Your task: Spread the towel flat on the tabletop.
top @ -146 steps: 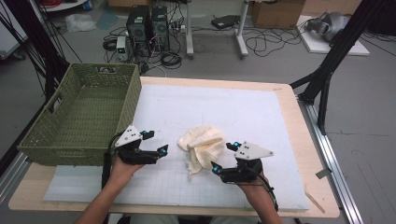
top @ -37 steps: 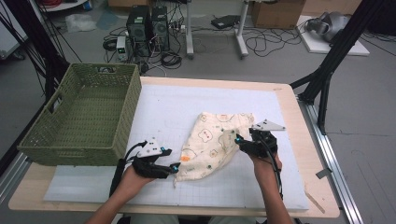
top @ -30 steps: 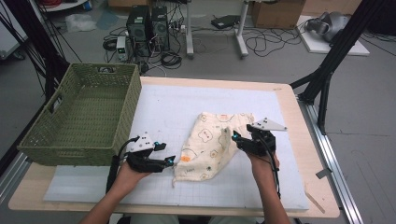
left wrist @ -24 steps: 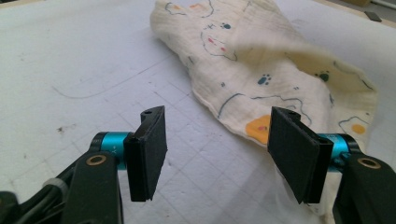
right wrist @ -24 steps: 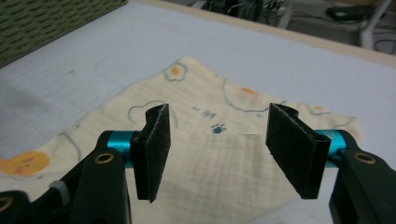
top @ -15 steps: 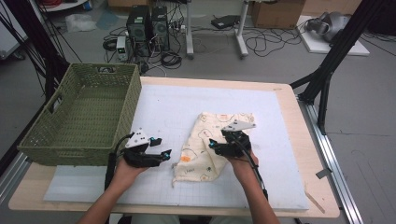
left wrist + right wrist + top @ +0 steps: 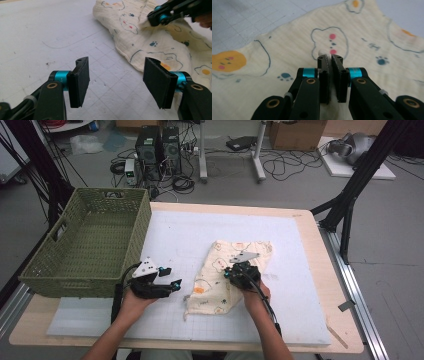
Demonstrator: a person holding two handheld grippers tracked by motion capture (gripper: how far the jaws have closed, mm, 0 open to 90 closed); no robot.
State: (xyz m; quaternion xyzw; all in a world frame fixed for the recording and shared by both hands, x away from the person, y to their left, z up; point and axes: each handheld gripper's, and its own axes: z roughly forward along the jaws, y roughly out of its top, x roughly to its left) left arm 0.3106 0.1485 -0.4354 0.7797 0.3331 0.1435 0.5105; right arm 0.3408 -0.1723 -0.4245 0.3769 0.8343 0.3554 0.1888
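Observation:
A cream cloth [image 7: 212, 292] printed with bears and paw marks lies partly spread on the white mat [image 7: 190, 230]. My right gripper [image 7: 228, 274] is over the middle of the cloth. Its jaws have just been closing and now pinch a small fold of the cloth [image 7: 287, 47] between the pads, as the right gripper [image 7: 330, 58] view shows. My left gripper [image 7: 171, 278] rests left of the cloth, just off its edge. In its own view the left gripper [image 7: 116, 82] stands open with bare mat between its jaws, the cloth [image 7: 155, 50] ahead and the right gripper [image 7: 156, 18] beyond.
A green woven basket [image 7: 107, 194] stands at the mat's left side, close behind my left hand. The wooden table edge [image 7: 330, 270] runs along the right. Black frame legs, computers and cables are on the floor beyond the table.
My right gripper has moved left from the cloth's right edge to its middle and closed on a fold. The cloth has bunched narrower. The left gripper has stayed put, still open.

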